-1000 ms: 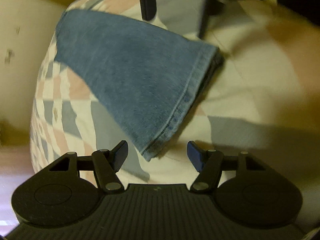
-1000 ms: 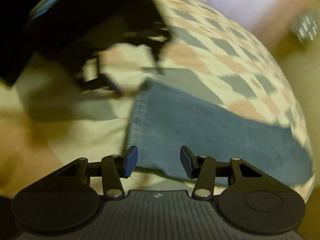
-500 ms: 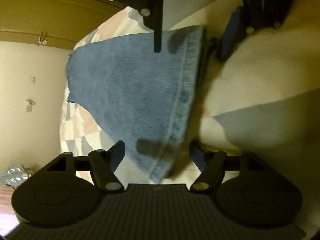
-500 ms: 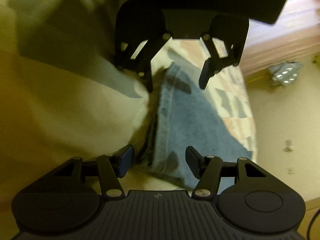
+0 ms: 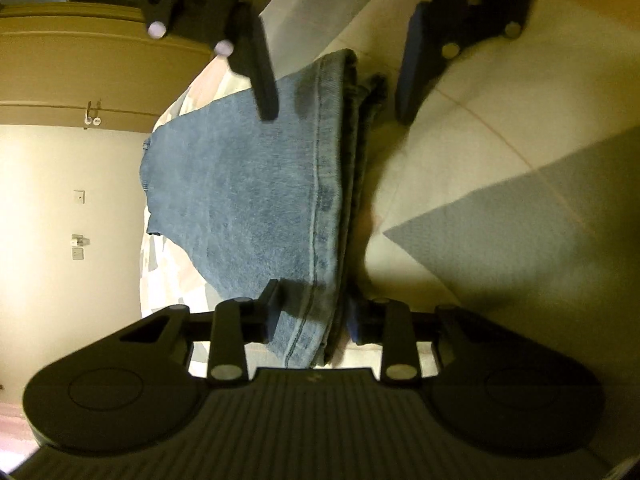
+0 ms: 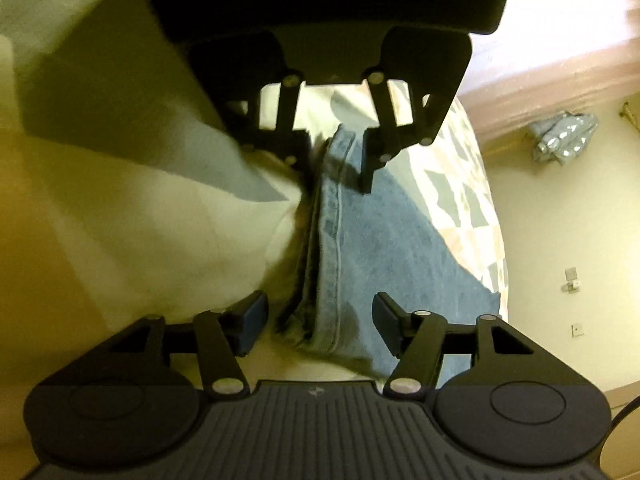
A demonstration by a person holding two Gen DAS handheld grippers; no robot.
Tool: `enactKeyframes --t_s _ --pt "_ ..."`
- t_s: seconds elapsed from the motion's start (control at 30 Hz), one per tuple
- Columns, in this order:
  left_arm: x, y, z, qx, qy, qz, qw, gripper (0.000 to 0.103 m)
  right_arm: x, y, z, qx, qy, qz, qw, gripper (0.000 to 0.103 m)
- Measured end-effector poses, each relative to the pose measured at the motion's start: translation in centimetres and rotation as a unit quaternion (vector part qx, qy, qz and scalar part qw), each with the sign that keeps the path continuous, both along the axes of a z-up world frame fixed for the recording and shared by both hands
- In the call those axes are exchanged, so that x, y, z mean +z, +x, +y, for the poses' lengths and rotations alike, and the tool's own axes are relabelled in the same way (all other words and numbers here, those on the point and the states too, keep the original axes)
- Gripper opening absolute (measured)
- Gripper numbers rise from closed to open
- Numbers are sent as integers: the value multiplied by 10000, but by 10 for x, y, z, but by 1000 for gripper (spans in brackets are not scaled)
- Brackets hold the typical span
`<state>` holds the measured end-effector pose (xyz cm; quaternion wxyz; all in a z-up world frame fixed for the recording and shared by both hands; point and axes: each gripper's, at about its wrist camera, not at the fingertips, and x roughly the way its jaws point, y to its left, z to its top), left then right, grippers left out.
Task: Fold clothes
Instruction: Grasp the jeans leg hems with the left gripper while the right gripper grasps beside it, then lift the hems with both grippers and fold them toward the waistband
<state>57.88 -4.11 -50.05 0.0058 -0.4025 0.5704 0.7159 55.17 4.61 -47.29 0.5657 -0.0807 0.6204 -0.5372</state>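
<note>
Blue jeans (image 5: 248, 184) lie flat on a patchwork bed cover (image 5: 500, 220), the stitched hem of the stacked legs running between my two grippers. At the near end of that hem my left gripper (image 5: 312, 316) is shut on the denim layers. The right gripper (image 5: 336, 80) faces it from the far end, its fingers wide apart on either side of the hem. In the right wrist view the right gripper (image 6: 320, 320) is open astride the jeans (image 6: 392, 248), pads not touching the cloth. The left gripper (image 6: 336, 160) pinches the hem beyond.
The cream, grey and pink cover (image 6: 140, 220) falls away at the bed's edge to the right of the jeans. Beyond it are a pale wall with sockets (image 5: 78, 240), brown wood trim (image 5: 80, 80) and a silvery packet (image 6: 564, 140) on the floor.
Both grippers came down to opposite ends of the hem and now face each other. The left fingers closed in onto the denim. The right fingers stayed apart.
</note>
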Motion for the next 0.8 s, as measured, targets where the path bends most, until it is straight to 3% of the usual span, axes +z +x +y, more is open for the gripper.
enactKeyframes --t_s 0.07,0.1,0.17,0.23,0.27,0.3,0.33,0.37,0.4,0.47,0.6,0.7,0.8 --pt "-1 1 0 -15 41 40 10000 28 -4 -2 0 46 -29 63 10000 65" --pt "-2 0 -3 -22 88 72 9999 29 -7 -4 -3 57 -73 101 9999 75" --pt "-3 -7 -9 3 133 233 9996 36 -9 -14 -16 -62 -265 120 9996 89" --pt "-1 -17 -16 122 140 447 9988 52 -6 -26 -32 -186 -358 -19 9992 89" --pt "3 -22 -18 232 216 478 9984 53 -5 -29 -34 -154 -372 -37 9992 78" --pt "6 -25 -20 338 335 439 9979 49 -5 -30 -33 -63 -387 8 9992 55" --pt "8 -27 -20 417 444 384 9974 37 -6 -29 -30 26 -375 88 9993 42" --pt "9 -26 -19 415 504 299 9974 31 -7 -29 -26 90 -343 170 9992 30" --pt "9 -24 -17 391 498 249 9977 25 -8 -29 -22 118 -299 197 9993 29" --pt "12 -25 -14 428 519 211 9975 23 -5 -35 -23 137 -190 69 9997 25" --pt "33 -39 -20 754 910 75 9930 18 22 -58 -42 -123 121 -787 9967 19" --pt "58 -47 -23 912 1208 -19 9885 18 50 -88 -58 -267 408 -1678 9846 19" --pt "87 -58 -28 1090 1510 -104 9824 17 82 -129 -75 -383 706 -2545 9637 18"
